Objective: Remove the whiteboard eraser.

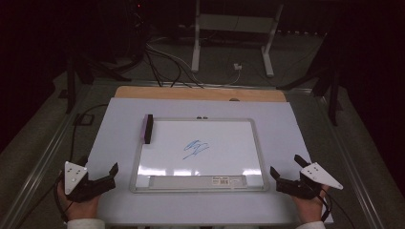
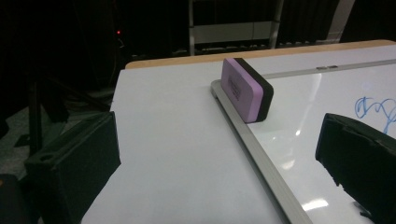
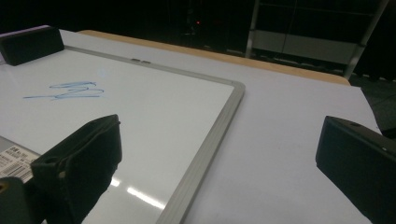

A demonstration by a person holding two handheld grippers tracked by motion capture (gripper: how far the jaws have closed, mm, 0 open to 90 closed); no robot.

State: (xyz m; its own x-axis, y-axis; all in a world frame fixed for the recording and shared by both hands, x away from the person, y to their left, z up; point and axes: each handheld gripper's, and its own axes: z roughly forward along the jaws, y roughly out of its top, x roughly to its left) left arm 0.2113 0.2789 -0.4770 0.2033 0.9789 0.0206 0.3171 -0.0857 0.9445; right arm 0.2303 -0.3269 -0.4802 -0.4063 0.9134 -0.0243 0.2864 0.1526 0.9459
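While both tools sit idle at the near table edge, this holds:
Left gripper (image 1: 102, 181): jaws spread wide, empty.
Right gripper (image 1: 285, 180): jaws apart, empty.
Purple foam eraser with black felt (image 2: 246, 88): on edge at the silver-framed whiteboard's (image 1: 258, 143) far-left corner.
Blue marker scribble (image 1: 196, 148): board centre.
Risk: a careless grab may topple the eraser.
Writing: barcode sticker (image 1: 229, 181), print unreadable.
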